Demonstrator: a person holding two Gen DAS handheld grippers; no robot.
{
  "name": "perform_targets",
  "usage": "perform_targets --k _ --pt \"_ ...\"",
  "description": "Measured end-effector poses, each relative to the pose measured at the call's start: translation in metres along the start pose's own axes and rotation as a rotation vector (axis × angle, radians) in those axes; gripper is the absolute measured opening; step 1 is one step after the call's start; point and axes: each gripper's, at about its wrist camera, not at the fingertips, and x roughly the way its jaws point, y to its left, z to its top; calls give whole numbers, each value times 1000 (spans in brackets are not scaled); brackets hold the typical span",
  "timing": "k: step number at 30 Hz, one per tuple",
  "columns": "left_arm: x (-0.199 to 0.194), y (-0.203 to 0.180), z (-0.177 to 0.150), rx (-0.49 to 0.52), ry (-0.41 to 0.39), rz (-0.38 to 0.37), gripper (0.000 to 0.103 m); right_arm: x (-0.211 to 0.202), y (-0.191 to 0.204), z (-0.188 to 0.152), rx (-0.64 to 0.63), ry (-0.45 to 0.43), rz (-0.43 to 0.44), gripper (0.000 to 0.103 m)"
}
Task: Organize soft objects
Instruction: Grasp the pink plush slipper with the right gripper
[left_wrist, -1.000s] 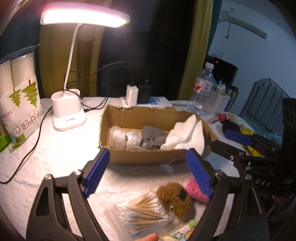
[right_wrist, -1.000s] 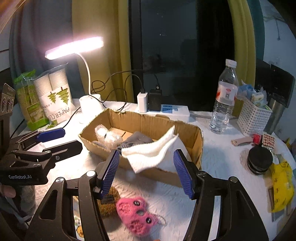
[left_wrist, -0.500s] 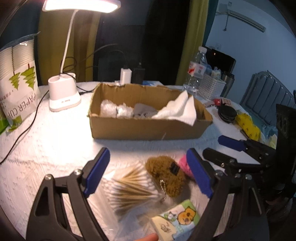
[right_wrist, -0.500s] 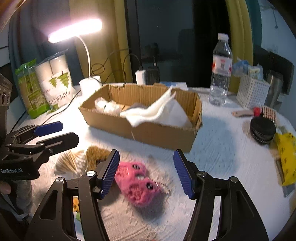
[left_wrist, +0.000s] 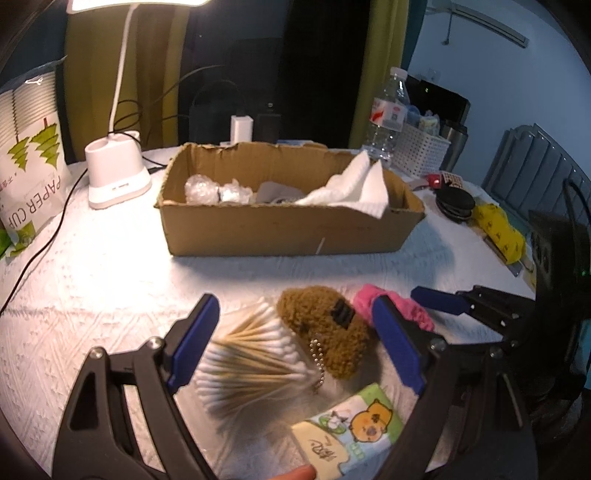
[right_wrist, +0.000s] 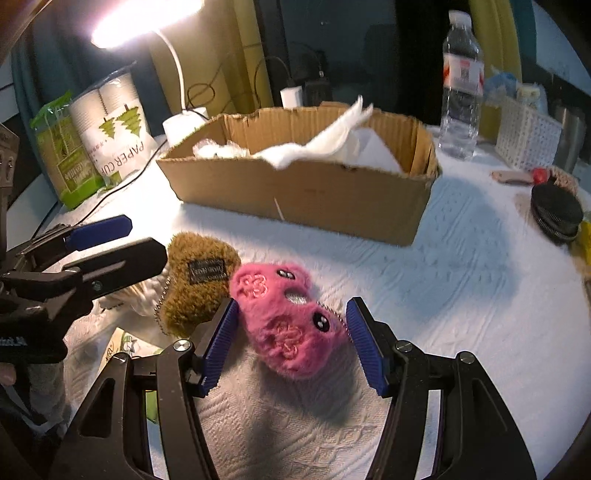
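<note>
A pink plush toy (right_wrist: 288, 317) lies on the white cloth between the open jaws of my right gripper (right_wrist: 291, 347), apart from both pads. A brown plush toy (left_wrist: 325, 332) touches its left side and also shows in the right wrist view (right_wrist: 195, 280). My left gripper (left_wrist: 295, 347) is open, with a fan of cotton swabs (left_wrist: 251, 354) and the brown plush between its jaws. The cardboard box (left_wrist: 284, 229) stands behind, holding a white cloth (left_wrist: 354, 184), a grey item and bubble wrap (left_wrist: 214, 190).
A tissue pack (left_wrist: 351, 428) lies near the left gripper. A desk lamp (left_wrist: 114, 173) and paper cup bag (left_wrist: 29, 162) stand at the left. A water bottle (right_wrist: 461, 81), white basket (right_wrist: 524, 133), black discs (right_wrist: 554, 214) and yellow packet (left_wrist: 498, 232) sit at the right.
Both grippers have come down and back from the box toward the table front. The right gripper now straddles the pink plush; the left now frames the swabs and brown plush.
</note>
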Motion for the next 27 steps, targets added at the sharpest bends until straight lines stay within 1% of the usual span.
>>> perform_targets --k 1,2,3,4,11,14,15,18,20,25,27 --pt "1 -1 0 3 3 0 86 -1 -1 0 -1 -4 7 49" --pt "3 -3 0 6 5 -1 86 -2 -1 1 -5 -6 6 48" --pt "5 -4 1 9 10 -3 86 -4 -2 1 -7 -11 7 45" --pt "6 -6 2 10 13 -7 86 -6 -3 2 -6 -14 9 43" --pt "19 -22 9 42 33 -36 86 -25 -29 4 36 -64 -18 43" --pt "28 -29 9 57 60 -66 86 -35 -42 2 52 -82 -28 43" --pt "34 -31 8 60 81 -80 86 -37 -45 1 56 -87 -30 43" --pt "50 -31 7 45 130 -70 86 -43 -53 -2 75 -99 -36 43" --pt "53 -34 6 51 135 -68 86 -46 -57 -4 84 -104 -39 43" --pt "60 -47 4 117 176 -56 86 -48 -63 -9 102 -111 -38 43" --pt "58 -49 3 127 183 -79 85 -49 -63 -9 102 -116 -37 43"
